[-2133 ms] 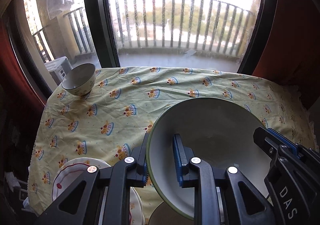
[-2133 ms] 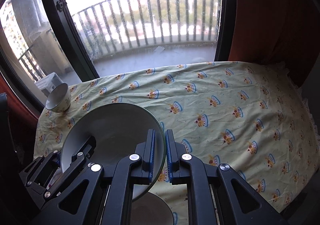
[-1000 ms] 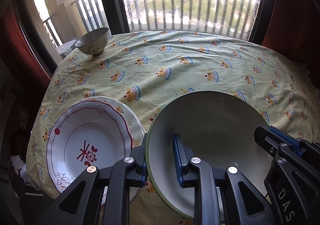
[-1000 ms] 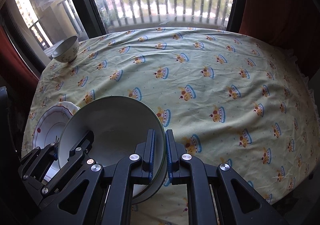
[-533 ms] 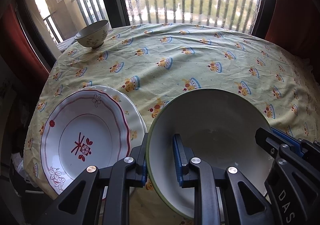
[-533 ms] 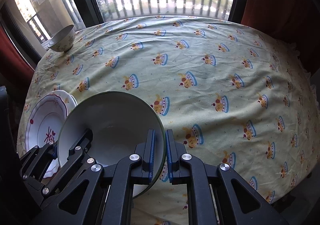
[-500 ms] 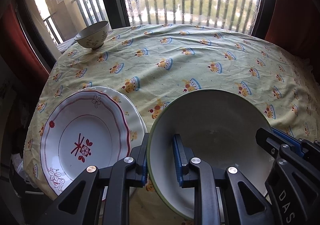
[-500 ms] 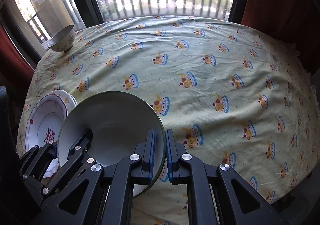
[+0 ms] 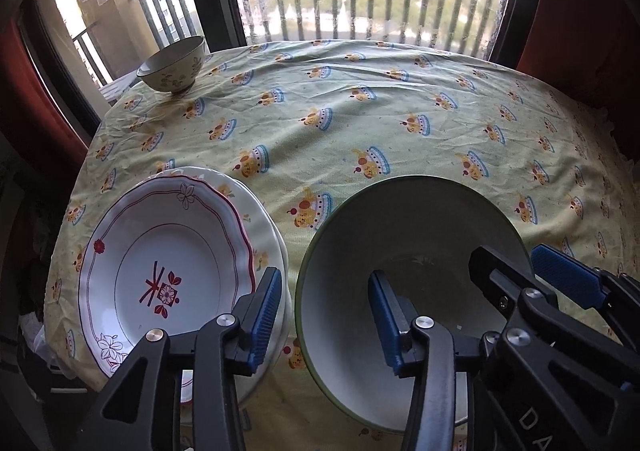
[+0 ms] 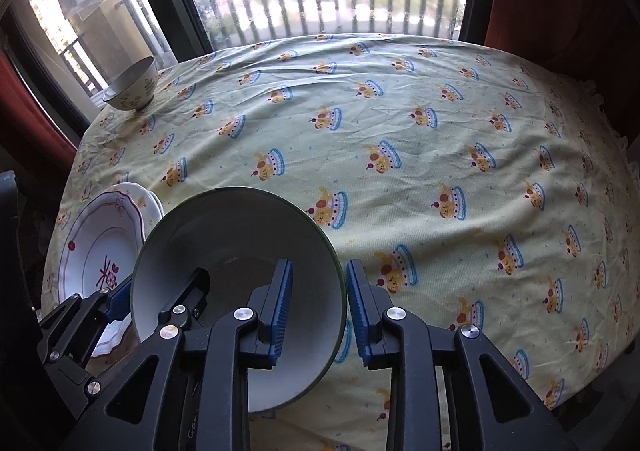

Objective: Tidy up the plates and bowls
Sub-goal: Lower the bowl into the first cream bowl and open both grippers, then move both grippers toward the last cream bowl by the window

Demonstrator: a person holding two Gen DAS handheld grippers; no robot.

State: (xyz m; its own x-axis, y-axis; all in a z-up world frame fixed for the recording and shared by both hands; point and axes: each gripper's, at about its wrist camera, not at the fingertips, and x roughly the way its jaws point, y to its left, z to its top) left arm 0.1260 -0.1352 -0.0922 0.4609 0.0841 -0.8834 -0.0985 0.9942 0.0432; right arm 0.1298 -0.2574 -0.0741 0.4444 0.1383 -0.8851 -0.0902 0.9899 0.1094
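Table [image 10: 440, 123] under a yellow printed cloth, window behind it.

Big bowl [image 9: 408, 251]: green rim, white inside, near edge of table, upright as far as I can tell. Looks set down on the cloth, though its base isn't visible.

Plate stack [image 9: 168, 271]: red-trimmed plate on top of a plainer one, just left of the big bowl. Rims close, contact unclear.

Small bowl [image 9: 172, 69]: far left corner by the window, well apart from everything else.

Left gripper [image 9: 324, 315]: jaws wide open, straddling the bowl's left rim, one finger outside by the plates, the other inside the bowl. Pads clear of the wall, holding nothing.

Right gripper [image 10: 318, 311]: jaws open, astride the right rim, one finger inside, one outside. Narrow gaps both sides, no grip.

Key relation: the big bowl sits directly ahead of and between the two grippers, each at its own side of the rim. Bowl is round, so no long axis to line up. My read is the bowl has been released here, and both grippers need to back straight out along their fingers before anything else.

Likely next target is the small bowl, far-left diagonal. Left gripper is nearer, with the plate stack partly in the path.

Risk: an inner finger snagging the rim on the way out and dragging the bowl toward the near edge.
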